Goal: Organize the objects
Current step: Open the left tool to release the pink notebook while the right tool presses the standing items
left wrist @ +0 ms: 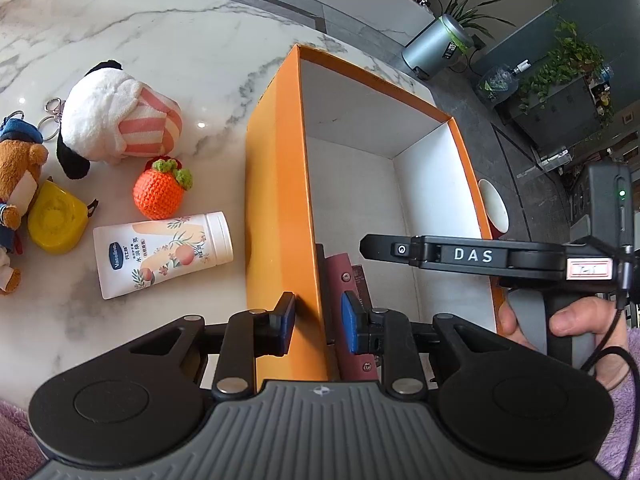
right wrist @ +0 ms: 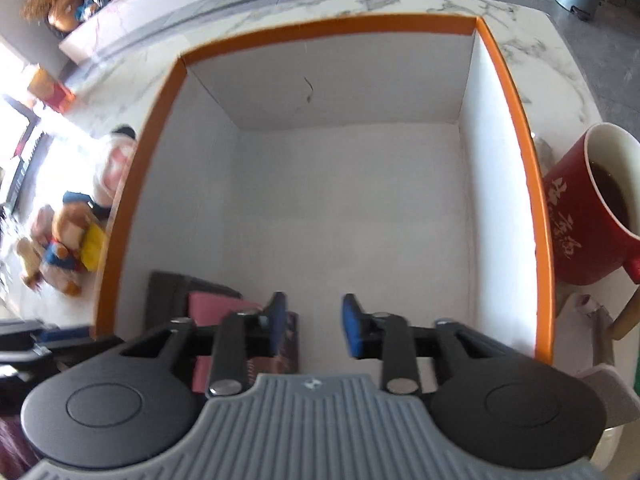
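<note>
An orange box (left wrist: 276, 184) with a white inside stands on the marble table; it fills the right wrist view (right wrist: 536, 184). A maroon booklet (left wrist: 344, 276) and dark items lie in its near left corner, also in the right wrist view (right wrist: 212, 304). My left gripper (left wrist: 318, 322) is open and straddles the box's left wall. My right gripper (right wrist: 314, 322) is open and empty above the box floor, and shows side-on in the left wrist view (left wrist: 384, 249). A Vaseline tube (left wrist: 164, 254), a crochet orange (left wrist: 162, 194), a plush dog (left wrist: 116, 124), a yellow toy (left wrist: 56, 220) and a bear keychain (left wrist: 18, 176) lie left of the box.
A red mug (right wrist: 588, 216) of dark drink stands right of the box. A wooden-handled tool (right wrist: 624, 316) lies near it. The toys show blurred at the left (right wrist: 68, 236). The table edge curves behind the box; a bin (left wrist: 436, 46) and plants stand on the floor beyond.
</note>
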The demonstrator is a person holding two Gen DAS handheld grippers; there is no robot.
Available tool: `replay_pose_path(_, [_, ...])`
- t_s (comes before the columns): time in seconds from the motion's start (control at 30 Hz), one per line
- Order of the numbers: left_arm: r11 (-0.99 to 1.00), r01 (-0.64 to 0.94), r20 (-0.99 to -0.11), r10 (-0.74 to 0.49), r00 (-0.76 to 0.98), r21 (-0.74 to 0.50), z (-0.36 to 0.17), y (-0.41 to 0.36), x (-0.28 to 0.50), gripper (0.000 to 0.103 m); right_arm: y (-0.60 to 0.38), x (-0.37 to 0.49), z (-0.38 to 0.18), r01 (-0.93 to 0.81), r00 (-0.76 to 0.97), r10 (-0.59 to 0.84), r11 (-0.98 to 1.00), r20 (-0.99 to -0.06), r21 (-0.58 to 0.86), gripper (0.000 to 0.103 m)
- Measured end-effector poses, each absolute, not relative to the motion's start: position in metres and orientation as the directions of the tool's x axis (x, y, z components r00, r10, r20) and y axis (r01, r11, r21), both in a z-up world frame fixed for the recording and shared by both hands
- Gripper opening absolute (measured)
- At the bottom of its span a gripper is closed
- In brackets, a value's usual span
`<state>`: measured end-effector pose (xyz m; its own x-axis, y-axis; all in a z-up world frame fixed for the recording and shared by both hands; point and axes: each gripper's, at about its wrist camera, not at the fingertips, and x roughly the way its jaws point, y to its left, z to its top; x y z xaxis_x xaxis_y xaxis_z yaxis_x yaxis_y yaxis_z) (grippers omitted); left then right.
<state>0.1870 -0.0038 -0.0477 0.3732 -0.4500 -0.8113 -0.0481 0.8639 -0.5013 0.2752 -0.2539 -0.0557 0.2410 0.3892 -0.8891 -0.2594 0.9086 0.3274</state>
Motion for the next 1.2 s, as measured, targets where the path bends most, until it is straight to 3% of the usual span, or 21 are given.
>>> replay_pose_path(0.27, [0.874, -0.034, -0.805, -0.430, 0.408, -0.485, -0.042, -0.004, 0.189, 0.029, -0.227, 0.280, -0.062, -0.232, 0.186, 0.424, 0.896, -0.886, 0.379, 0.052])
replay_pose_path(0.5, [0.871, -0.036, -0.804, -0.436, 0.405, -0.491, -0.044, -0.004, 0.188, 0.028, -0.238, 0.288, -0.081, -0.068, 0.123, 0.485, 0.875, -0.866, 0.480, 0.047])
replay_pose_path(0.83, [0.871, -0.035, -0.804, -0.435, 0.406, -0.489, -0.044, -0.004, 0.187, 0.028, -0.260, 0.265, -0.081, 0.046, 0.090, 0.491, 0.867, -0.867, 0.496, 0.045])
replay_pose_path(1.2, [0.871, -0.039, -0.806, -0.435, 0.402, -0.490, -0.044, -0.006, 0.186, 0.028, -0.272, 0.257, -0.071, -0.020, 0.131, 0.519, 0.853, -0.844, 0.521, 0.047])
